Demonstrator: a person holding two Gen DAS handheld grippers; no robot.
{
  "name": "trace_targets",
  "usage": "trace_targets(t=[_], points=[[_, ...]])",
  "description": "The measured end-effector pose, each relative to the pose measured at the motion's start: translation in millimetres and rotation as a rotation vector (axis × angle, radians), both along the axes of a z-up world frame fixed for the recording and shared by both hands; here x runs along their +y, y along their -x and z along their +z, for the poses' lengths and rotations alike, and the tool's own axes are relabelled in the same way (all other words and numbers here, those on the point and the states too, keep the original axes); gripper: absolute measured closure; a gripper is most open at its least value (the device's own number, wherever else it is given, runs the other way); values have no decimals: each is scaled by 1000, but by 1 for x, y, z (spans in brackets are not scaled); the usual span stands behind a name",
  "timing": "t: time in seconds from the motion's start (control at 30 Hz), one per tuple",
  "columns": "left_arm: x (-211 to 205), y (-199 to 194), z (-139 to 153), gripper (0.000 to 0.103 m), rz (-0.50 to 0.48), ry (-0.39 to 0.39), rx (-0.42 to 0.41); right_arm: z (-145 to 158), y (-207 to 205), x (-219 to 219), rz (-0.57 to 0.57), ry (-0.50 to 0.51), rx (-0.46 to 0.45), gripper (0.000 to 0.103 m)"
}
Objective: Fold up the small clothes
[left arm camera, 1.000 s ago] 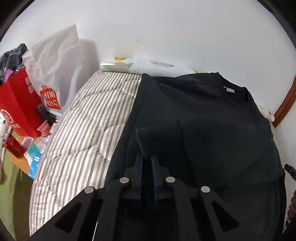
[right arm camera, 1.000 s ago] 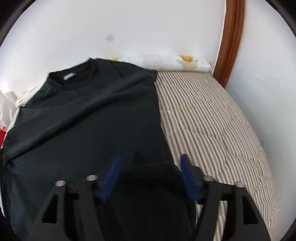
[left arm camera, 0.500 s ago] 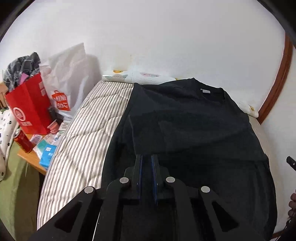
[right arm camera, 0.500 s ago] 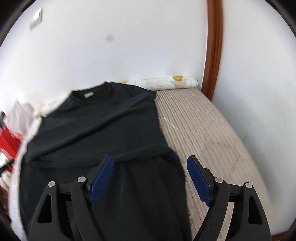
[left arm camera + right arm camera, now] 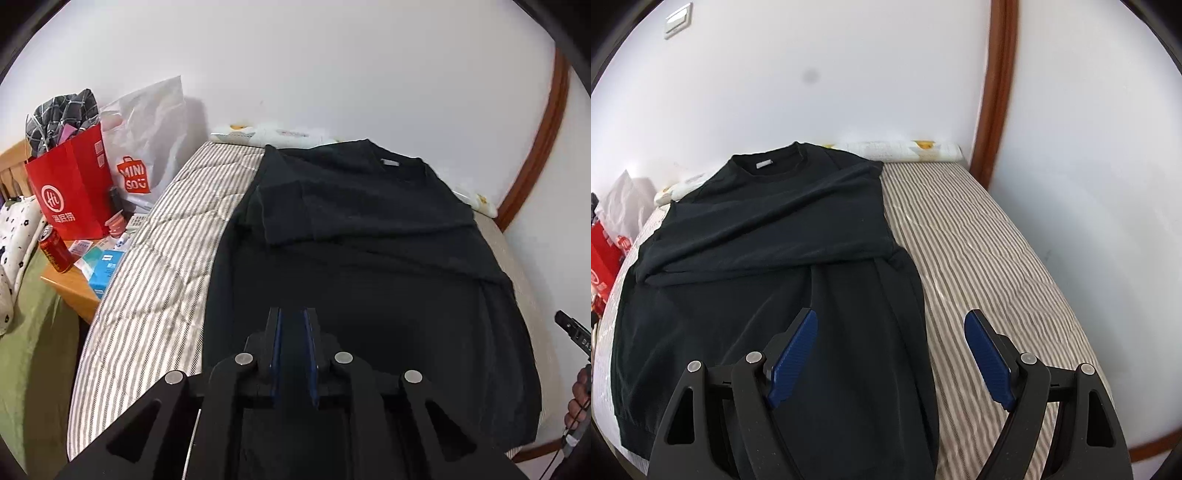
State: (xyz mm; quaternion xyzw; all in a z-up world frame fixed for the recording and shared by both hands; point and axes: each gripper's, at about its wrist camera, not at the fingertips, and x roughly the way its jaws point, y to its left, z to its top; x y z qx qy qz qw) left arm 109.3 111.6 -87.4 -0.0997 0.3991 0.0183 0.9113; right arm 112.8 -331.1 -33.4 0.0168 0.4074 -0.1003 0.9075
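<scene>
Since the earlier frames both grippers have pulled back from the black sweater point(image 5: 369, 236), which lies flat on the striped mattress point(image 5: 155, 258) with both sleeves folded across; the left gripper point(image 5: 293, 332) has released the sleeve, its jaws almost together and empty, and the right gripper point(image 5: 891, 350) is spread wide, holding nothing. Only the left view shows the red paper bag point(image 5: 70, 192) with checked cloth point(image 5: 62, 114) inside, standing on a wooden side table point(image 5: 74, 288) beside a white Miniso bag point(image 5: 147, 147); only the right view shows a wall switch point(image 5: 678, 19).

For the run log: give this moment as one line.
black sweatshirt: sleeves folded in, flat on striped mattress | left claw: shut, empty | right claw: open, empty
</scene>
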Motion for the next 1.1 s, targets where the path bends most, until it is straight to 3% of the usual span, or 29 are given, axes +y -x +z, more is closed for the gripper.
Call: trace_targets(t=[0.17,0.33,0.47,1.1], points=[[-7,10,-2,89,-7,-22,-7,0,13,4,16,-65,5,22],[-11,16,-5,61,-5,-43,-4,5,26,12,35,-53,-2,22],[-12,23,-5,54,1,-50,-25,9,34,15,56,-63,-14,22],[6,24,-32,52,36,-58,43,-1,48,26,92,-11,-44,22]])
